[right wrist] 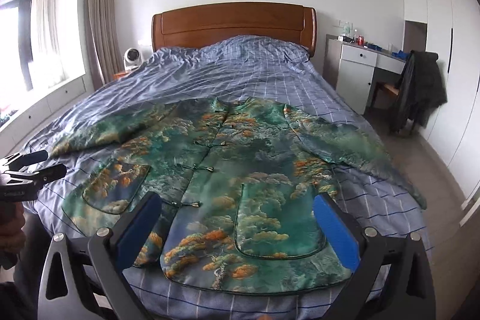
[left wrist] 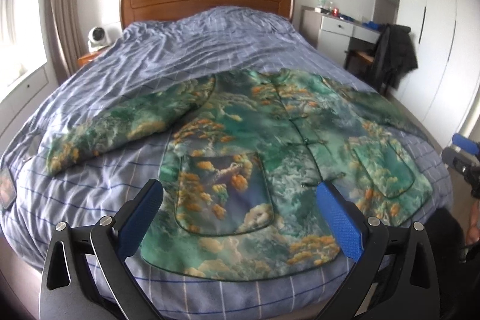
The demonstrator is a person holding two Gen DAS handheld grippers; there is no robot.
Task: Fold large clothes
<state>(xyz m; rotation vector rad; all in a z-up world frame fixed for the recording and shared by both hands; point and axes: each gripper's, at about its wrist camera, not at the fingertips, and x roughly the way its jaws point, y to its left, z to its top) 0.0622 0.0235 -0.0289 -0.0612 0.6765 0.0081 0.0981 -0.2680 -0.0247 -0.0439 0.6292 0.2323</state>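
A green jacket (left wrist: 258, 140) with orange and teal landscape print lies flat, front up, buttoned, on the bed, sleeves spread to both sides. It also shows in the right wrist view (right wrist: 240, 170). My left gripper (left wrist: 240, 194) is open and empty, above the jacket's near hem over the left pocket (left wrist: 222, 194). My right gripper (right wrist: 237, 209) is open and empty, above the hem over the right pocket (right wrist: 276, 224). The left gripper (right wrist: 33, 167) shows at the left edge of the right wrist view; the right gripper (left wrist: 462, 155) shows at the right edge of the left wrist view.
The bed has a blue checked cover (left wrist: 180, 56) and a wooden headboard (right wrist: 234, 23). A white desk (right wrist: 360, 65) and a chair draped with a dark coat (right wrist: 420, 89) stand to the right. A small fan (right wrist: 132, 56) sits left of the headboard.
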